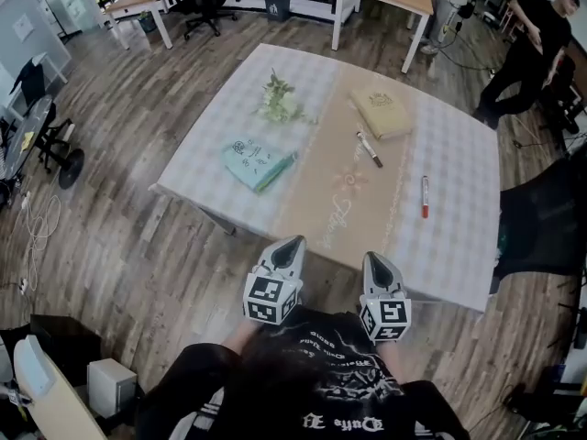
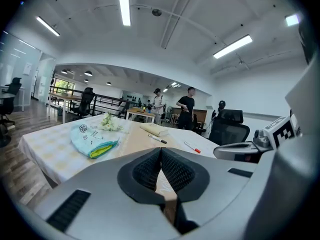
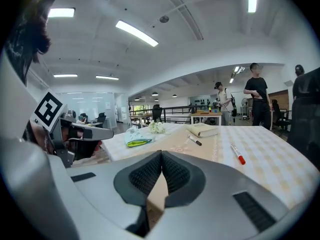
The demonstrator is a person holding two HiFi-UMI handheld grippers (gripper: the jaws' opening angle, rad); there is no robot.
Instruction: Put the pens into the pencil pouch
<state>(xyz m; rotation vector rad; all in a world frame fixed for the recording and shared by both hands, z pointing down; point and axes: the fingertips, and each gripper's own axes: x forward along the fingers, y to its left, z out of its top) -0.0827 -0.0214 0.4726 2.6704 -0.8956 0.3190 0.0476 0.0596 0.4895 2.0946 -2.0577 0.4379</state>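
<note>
A teal pencil pouch with a yellow-green lining lies on the left half of the table. A black pen rests on the tan runner, and a white pen with a red cap lies further right. My left gripper and right gripper hover side by side just short of the table's near edge, both shut and empty. In the left gripper view, the pouch, black pen and red-capped pen lie beyond the closed jaws. The right gripper view shows the pouch and both pens ahead.
A tan notebook and a small bunch of flowers lie at the table's far side. A black office chair stands right of the table. A person stands at the far right. Desks line the back of the room.
</note>
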